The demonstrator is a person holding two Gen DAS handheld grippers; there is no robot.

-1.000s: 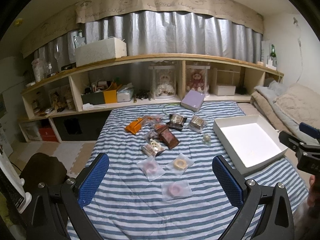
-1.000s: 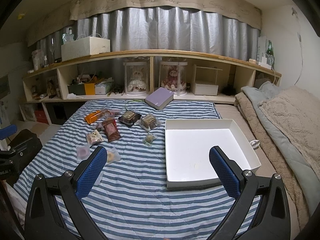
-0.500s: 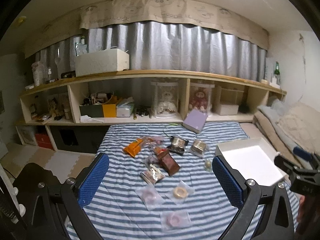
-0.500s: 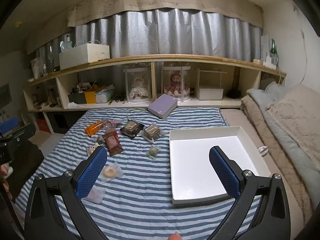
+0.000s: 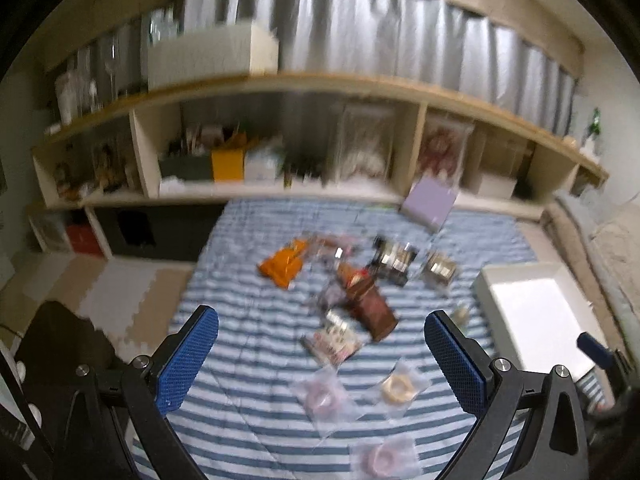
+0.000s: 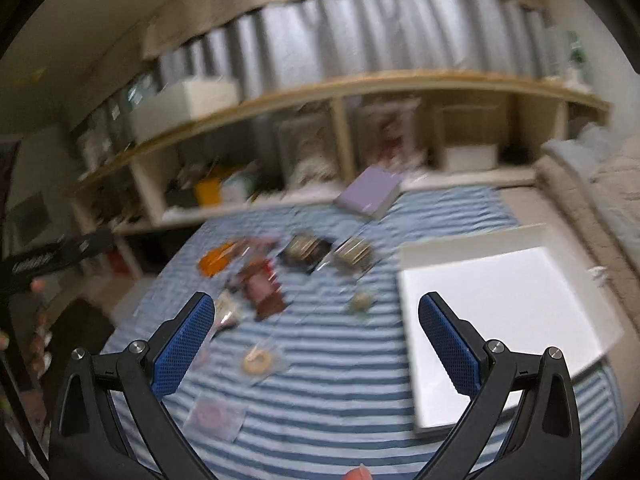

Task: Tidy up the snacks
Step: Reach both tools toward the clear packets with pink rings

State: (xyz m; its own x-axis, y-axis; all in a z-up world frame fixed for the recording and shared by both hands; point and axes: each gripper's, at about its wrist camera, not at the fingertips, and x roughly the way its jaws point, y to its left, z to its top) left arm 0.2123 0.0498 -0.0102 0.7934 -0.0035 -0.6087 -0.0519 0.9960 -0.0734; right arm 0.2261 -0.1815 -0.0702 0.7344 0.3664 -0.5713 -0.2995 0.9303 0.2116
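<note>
Both views are blurred. The left hand-held gripper (image 5: 321,334) and right hand-held gripper (image 6: 316,328) hang with fingers wide apart, empty, above the striped bed (image 6: 320,412). Snacks (image 5: 360,292) lie scattered ahead of them, the white tray (image 6: 500,312) to their right.

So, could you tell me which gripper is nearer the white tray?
The right gripper: the white tray lies just ahead of its right finger. The left gripper faces the snacks, tray off to its right.
</note>
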